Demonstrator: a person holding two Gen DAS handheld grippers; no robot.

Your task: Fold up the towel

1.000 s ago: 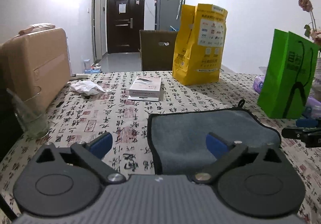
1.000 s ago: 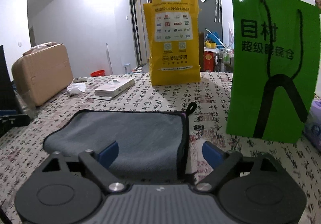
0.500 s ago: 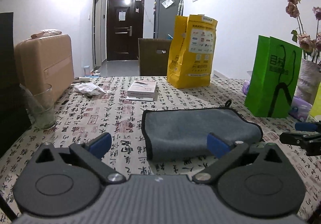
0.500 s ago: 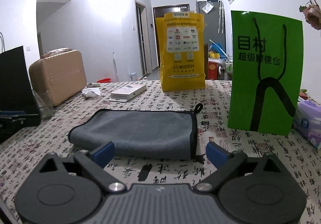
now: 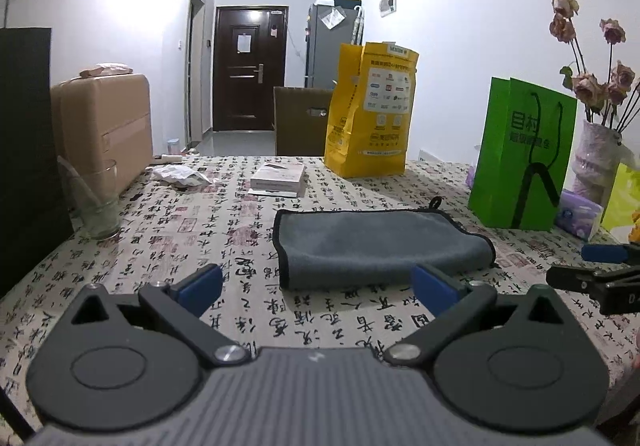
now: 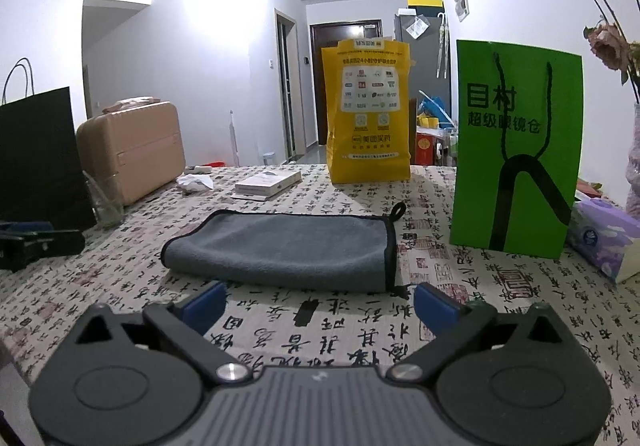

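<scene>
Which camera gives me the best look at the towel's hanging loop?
The right wrist view: the hanging loop stands clear at the far right corner of the folded towel. In the left wrist view the loop shows too, but smaller and farther off.

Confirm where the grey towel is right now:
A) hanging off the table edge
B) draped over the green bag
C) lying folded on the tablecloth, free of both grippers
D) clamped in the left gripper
C: the grey towel lies folded flat on the tablecloth, ahead of the open left gripper and the open right gripper, neither touching it.
</scene>
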